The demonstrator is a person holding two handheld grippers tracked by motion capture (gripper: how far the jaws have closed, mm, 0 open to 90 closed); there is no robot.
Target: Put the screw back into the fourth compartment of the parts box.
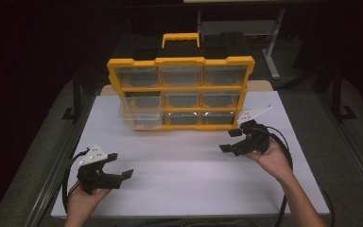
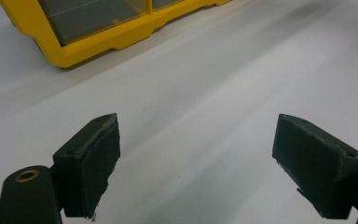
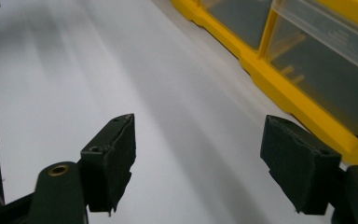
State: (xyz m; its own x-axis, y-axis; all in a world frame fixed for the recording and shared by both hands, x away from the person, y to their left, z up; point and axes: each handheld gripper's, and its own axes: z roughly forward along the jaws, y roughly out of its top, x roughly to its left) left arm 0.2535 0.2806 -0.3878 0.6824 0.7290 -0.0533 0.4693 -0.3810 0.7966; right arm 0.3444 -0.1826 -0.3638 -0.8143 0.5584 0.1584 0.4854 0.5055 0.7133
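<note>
Lower centre of the high view, bare white desk; low left and mid right, left tongs and right tongs, both spread and empty; upper centre, upright yellow plastic organiser with clear drawers, long axis across, nearer right tongs.

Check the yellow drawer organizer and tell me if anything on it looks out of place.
One thing stands out: on the yellow drawer organizer, the clear drawer at the left of the middle row sticks out past the frame, while the other drawers sit flush. Nothing looks spilled or broken.
</note>
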